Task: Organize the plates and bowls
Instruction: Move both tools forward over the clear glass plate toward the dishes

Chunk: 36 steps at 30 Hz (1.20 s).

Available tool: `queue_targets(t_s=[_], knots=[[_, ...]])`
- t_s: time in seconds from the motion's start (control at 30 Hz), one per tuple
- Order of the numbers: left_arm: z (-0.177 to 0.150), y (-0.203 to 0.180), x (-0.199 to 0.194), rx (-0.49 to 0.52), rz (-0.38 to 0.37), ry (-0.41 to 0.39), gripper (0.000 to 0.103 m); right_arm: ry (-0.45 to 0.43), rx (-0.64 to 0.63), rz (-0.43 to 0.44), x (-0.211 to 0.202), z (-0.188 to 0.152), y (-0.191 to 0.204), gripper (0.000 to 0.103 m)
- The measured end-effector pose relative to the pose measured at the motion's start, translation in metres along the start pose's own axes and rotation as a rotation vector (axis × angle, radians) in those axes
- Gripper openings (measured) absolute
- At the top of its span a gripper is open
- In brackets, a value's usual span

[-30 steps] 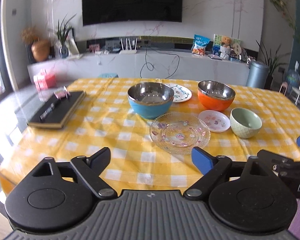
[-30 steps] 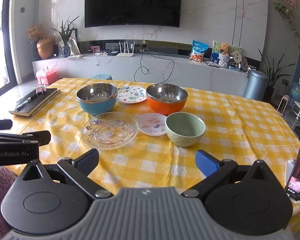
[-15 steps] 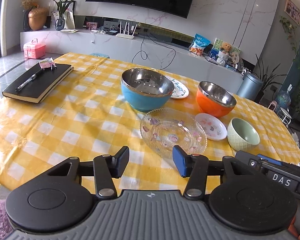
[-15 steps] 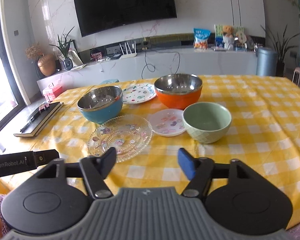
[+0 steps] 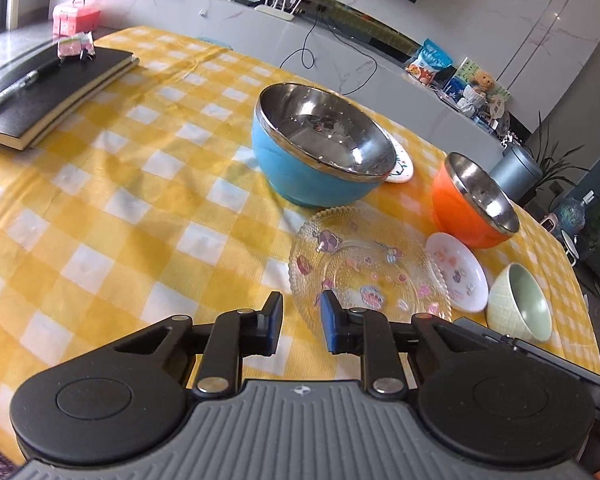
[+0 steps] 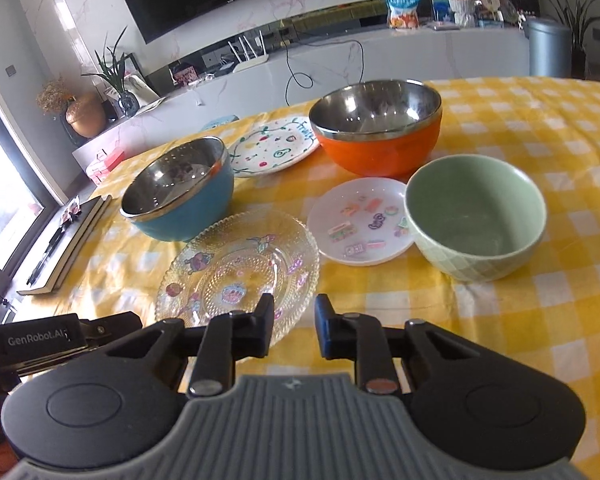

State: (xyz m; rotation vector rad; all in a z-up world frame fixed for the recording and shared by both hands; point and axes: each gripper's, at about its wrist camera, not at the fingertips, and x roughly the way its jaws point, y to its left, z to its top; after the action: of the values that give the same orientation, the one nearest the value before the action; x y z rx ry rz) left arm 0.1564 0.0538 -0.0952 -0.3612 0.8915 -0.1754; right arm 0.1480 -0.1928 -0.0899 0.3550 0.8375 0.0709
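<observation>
Yellow-checked worktop (image 5: 112,208) carries the dishes. Just ahead of the left claw (image 5: 300,322) and right claw (image 6: 291,326) lies the glass plate (image 6: 240,268); both claws are narrowing, pinching nothing. Beyond stand the blue bowl (image 5: 320,156), orange bowl (image 6: 380,128) and green bowl (image 6: 476,216).

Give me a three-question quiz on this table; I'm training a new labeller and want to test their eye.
1. How many bowls stand on the table?
2. True or false: the glass plate is stacked inside the blue bowl.
3. Which dish lies between the glass plate and the green bowl? A) notebook B) small white plate C) orange bowl

Key: 1) Three. 2) False; it lies on the cloth in front of it. 3) B.
</observation>
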Motion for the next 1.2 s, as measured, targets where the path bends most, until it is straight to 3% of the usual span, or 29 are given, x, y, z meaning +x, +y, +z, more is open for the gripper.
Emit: queue_targets(t_s=[0.4,0.53,0.7,1.2], knots=[[0.017,0.0,0.035,0.018,0.014,0.053,0.026,0.068,0.073,0.042,0.03,0.021,-0.017,0.013],[0.019,-0.001,0.038,0.025,-0.003,0.055,0.017,0.088,0.097,0.049,0.039,0.023,-0.02,0.01],[0.02,-0.001,0.039,0.028,-0.007,0.051,0.015,0.093,0.115,0.05,0.042,0.021,-0.02,0.008],[0.004,0.014,-0.006,0.013,0.003,0.013,0.013,0.075,0.097,0.087,0.008,0.002,-0.002,0.008]])
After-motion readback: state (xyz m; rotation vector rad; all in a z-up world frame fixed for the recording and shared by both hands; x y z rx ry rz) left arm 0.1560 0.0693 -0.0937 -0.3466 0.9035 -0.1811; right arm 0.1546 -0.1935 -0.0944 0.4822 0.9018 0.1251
